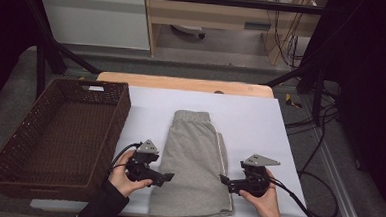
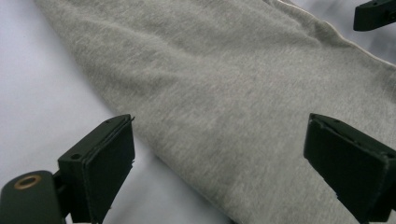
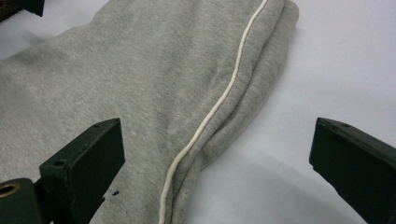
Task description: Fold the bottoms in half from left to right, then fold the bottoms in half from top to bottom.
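Observation:
A pair of grey shorts (image 1: 193,158), folded lengthwise, lies flat on the white sheet (image 1: 260,122) with the waistband at the far end. My left gripper (image 1: 165,177) is held low at the shorts' left edge, jaws open and pointing right. In the left gripper view the grey shorts (image 2: 224,84) lie under the left gripper (image 2: 219,140), with nothing pressed between the pads. My right gripper (image 1: 225,182) sits at the shorts' right edge, pointing left. The right gripper (image 3: 217,140) is open over the folded edge of the shorts (image 3: 140,93), where a white piping stripe (image 3: 224,93) runs.
A dark brown wicker basket (image 1: 9,144) stands at the left, partly off the sheet. The wooden table edge (image 1: 182,83) shows beyond the sheet. Cables (image 1: 324,145) trail on the floor at the right.

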{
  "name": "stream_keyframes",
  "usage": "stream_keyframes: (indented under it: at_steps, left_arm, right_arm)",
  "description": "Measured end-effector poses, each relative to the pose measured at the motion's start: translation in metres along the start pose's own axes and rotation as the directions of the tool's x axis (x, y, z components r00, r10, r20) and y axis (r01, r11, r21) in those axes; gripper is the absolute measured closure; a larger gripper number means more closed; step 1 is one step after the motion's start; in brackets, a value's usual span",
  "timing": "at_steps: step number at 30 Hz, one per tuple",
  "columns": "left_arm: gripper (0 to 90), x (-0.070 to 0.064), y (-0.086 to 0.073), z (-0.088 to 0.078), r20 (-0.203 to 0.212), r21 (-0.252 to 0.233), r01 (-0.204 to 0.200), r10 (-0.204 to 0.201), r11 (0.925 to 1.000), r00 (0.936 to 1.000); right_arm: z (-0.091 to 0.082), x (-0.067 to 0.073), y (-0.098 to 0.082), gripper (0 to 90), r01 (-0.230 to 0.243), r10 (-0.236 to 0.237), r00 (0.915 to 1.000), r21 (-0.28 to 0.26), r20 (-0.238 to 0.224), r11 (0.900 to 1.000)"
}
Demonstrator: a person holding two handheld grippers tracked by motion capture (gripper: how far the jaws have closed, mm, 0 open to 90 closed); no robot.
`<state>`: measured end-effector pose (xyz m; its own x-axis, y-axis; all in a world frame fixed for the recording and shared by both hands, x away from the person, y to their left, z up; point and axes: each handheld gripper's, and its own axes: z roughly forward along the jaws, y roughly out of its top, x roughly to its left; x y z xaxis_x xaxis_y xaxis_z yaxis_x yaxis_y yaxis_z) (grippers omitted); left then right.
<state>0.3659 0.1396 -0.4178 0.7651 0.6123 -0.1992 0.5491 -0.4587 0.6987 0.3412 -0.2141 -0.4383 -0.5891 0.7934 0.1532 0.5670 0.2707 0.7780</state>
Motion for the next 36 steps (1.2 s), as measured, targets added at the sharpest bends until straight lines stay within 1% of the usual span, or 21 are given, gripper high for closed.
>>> stream_keyframes:
  at_steps: [5, 12, 15, 19, 24, 30, 36]
  left_arm:
    - [9.0, 0.002, 0.006, 0.002, -0.003, 0.0, -0.002, 0.002, 1.0, 1.0]
    - [9.0, 0.003, 0.019, 0.002, -0.008, -0.016, -0.001, 0.0, 0.9999, 1.0]
    - [9.1, 0.003, 0.024, 0.004, -0.006, -0.012, -0.008, 0.008, 0.9999, 0.9999]
    - [9.1, 0.004, 0.03, 0.007, -0.008, -0.013, -0.007, 0.007, 0.9999, 0.9999]
    - [9.1, 0.01, 0.036, 0.01, -0.019, -0.006, -0.004, 0.004, 1.0, 0.9998]
    - [9.3, 0.015, 0.043, 0.014, -0.024, -0.009, 0.004, -0.004, 1.0, 0.9997]
    - [9.4, 0.022, 0.049, 0.016, -0.04, -0.003, 0.006, -0.006, 1.0, 0.9992]
  right_arm:
    - [0.0, 0.001, 0.0, 3.7, -0.001, 0.001, 1.0, 0.001, -0.002, 1.0]
    - [-0.001, 0.001, 0.0, 3.6, -0.003, 0.003, 1.0, 0.004, -0.003, 1.0]
    - [-0.001, 0.001, 0.0, 3.7, -0.006, 0.006, 1.0, 0.0, -0.004, 1.0]
    - [-0.002, 0.001, 0.0, 3.6, -0.005, 0.005, 1.0, -0.002, -0.008, 1.0]
    - [-0.001, 0.001, 0.0, 3.6, -0.003, 0.003, 0.9999, 0.004, -0.01, 1.0]
    - [-0.001, 0.002, -0.001, 3.6, -0.005, 0.005, 0.9999, 0.004, -0.012, 1.0]
    - [0.0, 0.002, -0.001, 3.6, -0.005, 0.005, 0.9999, 0.01, -0.014, 1.0]
